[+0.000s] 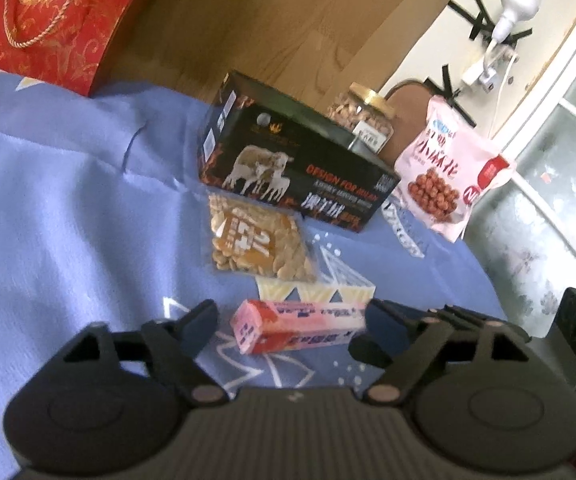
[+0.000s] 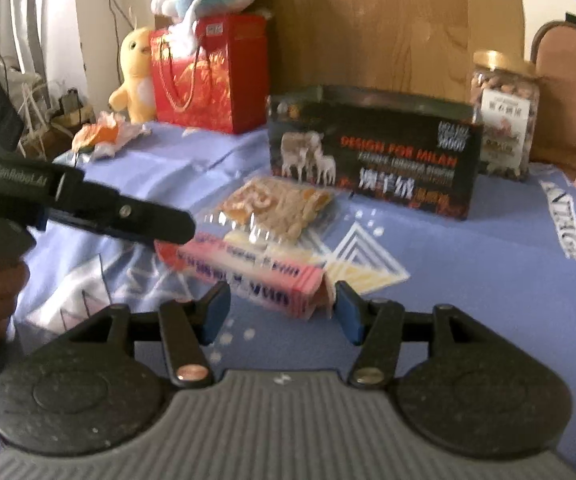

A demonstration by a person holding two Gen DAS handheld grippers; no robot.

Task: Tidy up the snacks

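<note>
Pink snack box (image 1: pixel 300 325) between open left tongs (image 1: pixel 288 320), right tongs (image 2: pixel 282 312) near

My left wrist cam sits low over the blue tablecloth (image 1: pixel 68 200), looking forward toward the black box (image 1: pixel 292 164). My right one faces that box (image 2: pixel 372 152) too, close in. Both share the pink carton (image 1: pixel 300 326) (image 2: pixel 248 272).

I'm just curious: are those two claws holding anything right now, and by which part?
Nothing is clearly held. Both the left gripper and right gripper are open around the pink box, near opposite ends.
</note>
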